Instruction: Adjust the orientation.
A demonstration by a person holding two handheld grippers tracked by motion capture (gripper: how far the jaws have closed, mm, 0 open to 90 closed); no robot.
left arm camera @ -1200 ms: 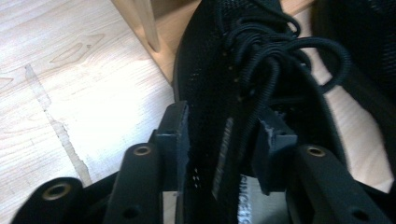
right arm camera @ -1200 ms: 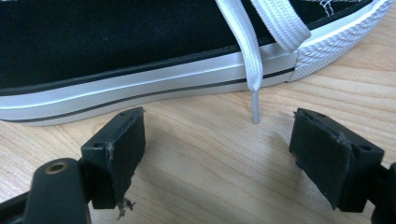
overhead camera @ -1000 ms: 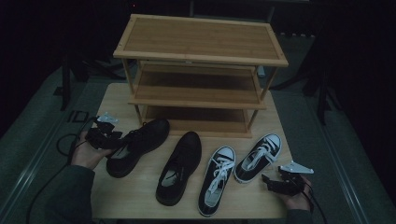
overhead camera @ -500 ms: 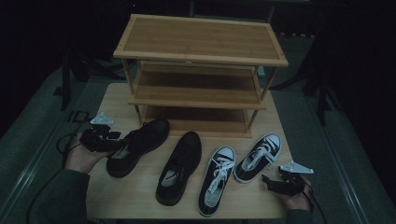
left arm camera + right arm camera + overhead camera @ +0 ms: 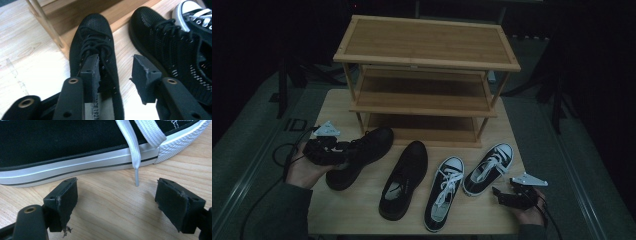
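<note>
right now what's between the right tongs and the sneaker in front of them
Bare wooden table, apart from the tip of a white lace hanging down off the black-and-white sneaker. The right gripper view shows this, with the right tongs open.

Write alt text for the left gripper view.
The left gripper, jaws open, straddles the collar of a black mesh shoe whose toe points at the wooden rack. A second black shoe lies beside it on the table.

Parted fingers (image 5: 185,202) beside sneaker (image 5: 75,147)
</note>
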